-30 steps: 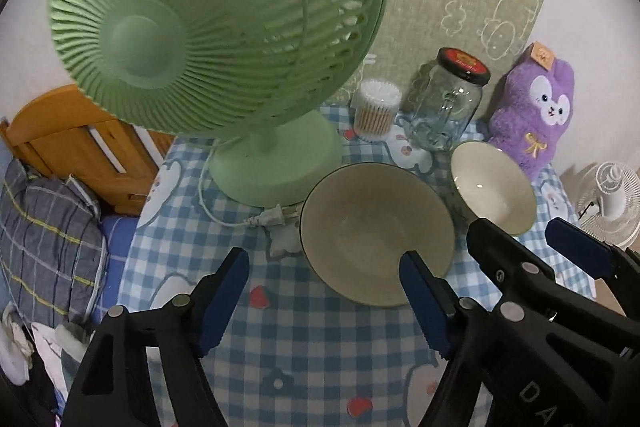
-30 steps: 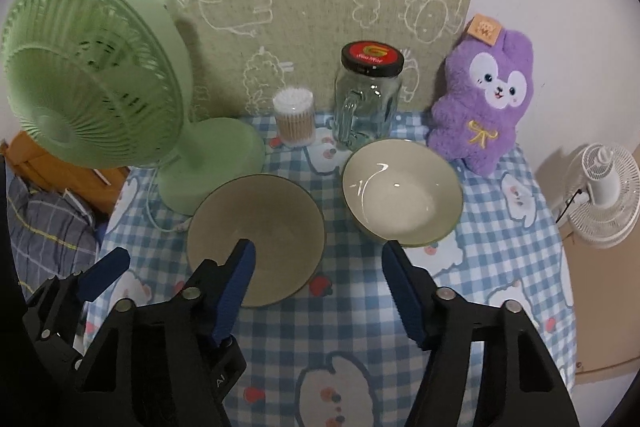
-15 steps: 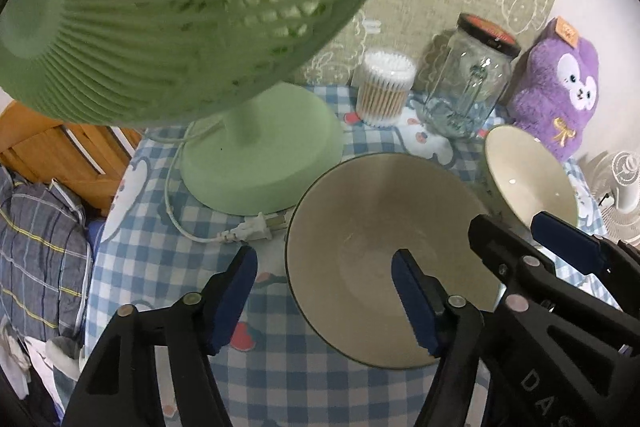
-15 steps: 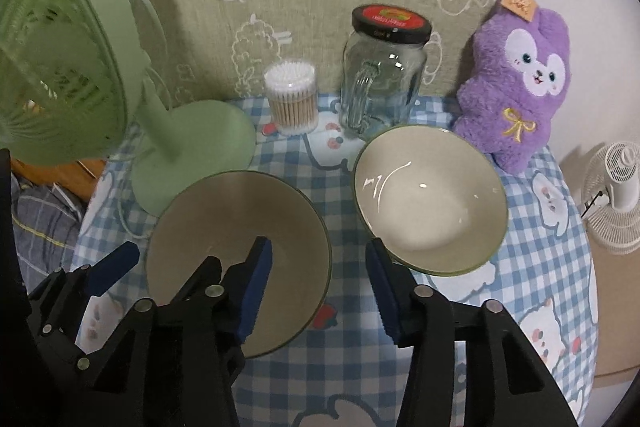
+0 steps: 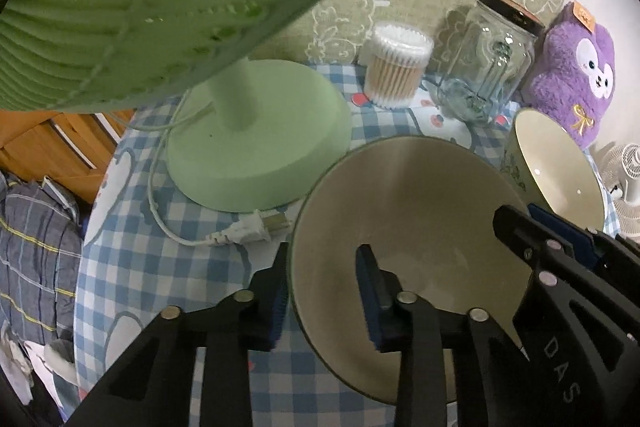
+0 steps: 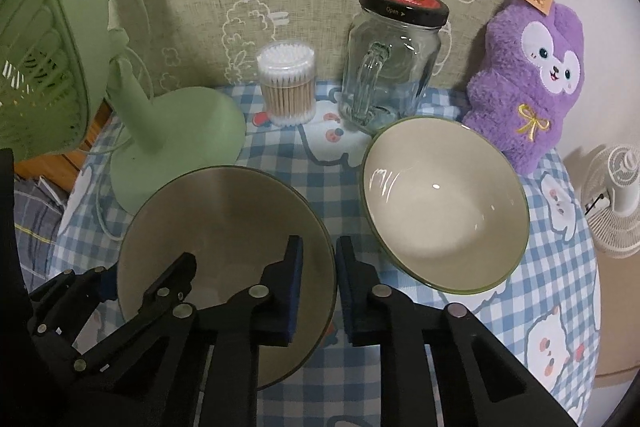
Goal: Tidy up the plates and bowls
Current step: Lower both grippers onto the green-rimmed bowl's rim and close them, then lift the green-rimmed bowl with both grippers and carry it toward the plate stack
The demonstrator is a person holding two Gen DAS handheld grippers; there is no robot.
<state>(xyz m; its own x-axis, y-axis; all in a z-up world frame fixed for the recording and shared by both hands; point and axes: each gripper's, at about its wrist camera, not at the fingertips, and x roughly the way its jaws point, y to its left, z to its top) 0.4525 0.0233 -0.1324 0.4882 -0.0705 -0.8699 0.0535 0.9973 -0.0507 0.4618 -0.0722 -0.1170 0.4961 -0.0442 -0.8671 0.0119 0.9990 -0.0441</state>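
Left tool [image 5: 324, 291] and right tool [image 6: 319, 269], both parted, straddle opposite rims of the shaded bowl [image 6: 224, 227].

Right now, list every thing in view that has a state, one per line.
Near bowl, upright, empty, on the cloth.
Far bowl, upright, empty, untouched.
Left gripper, open, astride the near bowl's left rim.
Right gripper, open, narrow gap, astride its right rim.
Glass jar, upright, lid on.
Cotton swab tub, upright, full.
Green fan, unplugged, plug lying on the cloth.
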